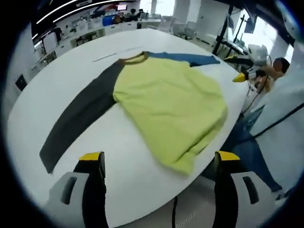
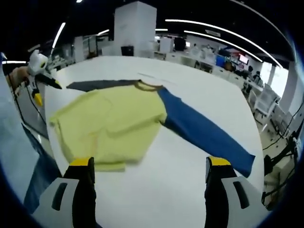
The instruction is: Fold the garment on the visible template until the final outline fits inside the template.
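Shirt spread flat on a white table, its yellow-green body near the table edge closest to the person. One sleeve is dark grey, the other blue, each stretched out straight to its own side; the collar is brown and points away from the edge. In the right gripper view the same shirt shows the blue sleeve running toward the lower right and the grey sleeve lying along the far side. A thin pale line lies on the table beyond the collar.

Left gripper: jaws set wide apart, holding nothing, poised above the table short of the hem. Right gripper: jaws likewise wide, empty, above bare table beside the hem. The right gripper also appears at the right of the left gripper view, off the table edge, next to the person's blue trouser leg. Desks and chairs stand in the background.
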`<state>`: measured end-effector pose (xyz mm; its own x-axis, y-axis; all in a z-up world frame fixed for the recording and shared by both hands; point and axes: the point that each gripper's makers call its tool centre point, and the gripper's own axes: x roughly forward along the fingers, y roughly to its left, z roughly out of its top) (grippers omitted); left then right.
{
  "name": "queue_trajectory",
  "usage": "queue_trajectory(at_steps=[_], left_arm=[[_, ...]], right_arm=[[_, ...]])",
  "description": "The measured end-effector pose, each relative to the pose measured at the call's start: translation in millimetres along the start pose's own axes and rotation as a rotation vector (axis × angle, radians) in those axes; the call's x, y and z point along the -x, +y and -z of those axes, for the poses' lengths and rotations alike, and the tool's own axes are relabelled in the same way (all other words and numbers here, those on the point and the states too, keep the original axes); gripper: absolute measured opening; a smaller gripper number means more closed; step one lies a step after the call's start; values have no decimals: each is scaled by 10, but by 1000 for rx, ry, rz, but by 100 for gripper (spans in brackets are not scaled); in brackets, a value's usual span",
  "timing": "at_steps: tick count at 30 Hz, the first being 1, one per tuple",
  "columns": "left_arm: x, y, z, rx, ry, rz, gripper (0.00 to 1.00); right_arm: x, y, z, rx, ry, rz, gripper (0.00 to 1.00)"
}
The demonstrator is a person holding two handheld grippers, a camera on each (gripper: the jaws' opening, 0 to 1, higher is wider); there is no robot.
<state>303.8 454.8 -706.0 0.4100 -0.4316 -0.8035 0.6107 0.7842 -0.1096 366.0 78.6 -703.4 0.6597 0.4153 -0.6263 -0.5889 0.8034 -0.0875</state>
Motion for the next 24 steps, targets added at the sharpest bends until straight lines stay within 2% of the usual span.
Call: queue_trajectory(at_steps=[3,6,10,14,17,19,21,24], left_arm=[[-42,-27,112,12,55,5,84],[-60,-59,162,33,78,21,80],[-65,-129,164,56,88,35,65],[-125,-198,177,80,95,51,55],[-160,-205,236,99,125,54,46],[-176,-235,251,121,133,72,43],[-185,-274,238,138,127,92,36],[-216,-307,246,156,132,106,33]], right_arm=[[-26,41,69,-4,17,-5,93],[-48,106,163,-19,49,-28,88],[-81,179,268,-46,79,-50,82],[-107,225,339,-58,96,-59,78],[-125,253,373,-68,100,-65,70],[-145,267,394,-75,103,-71,71],[-158,299,430,-83,119,-89,65],[-179,331,453,-80,129,-99,54]])
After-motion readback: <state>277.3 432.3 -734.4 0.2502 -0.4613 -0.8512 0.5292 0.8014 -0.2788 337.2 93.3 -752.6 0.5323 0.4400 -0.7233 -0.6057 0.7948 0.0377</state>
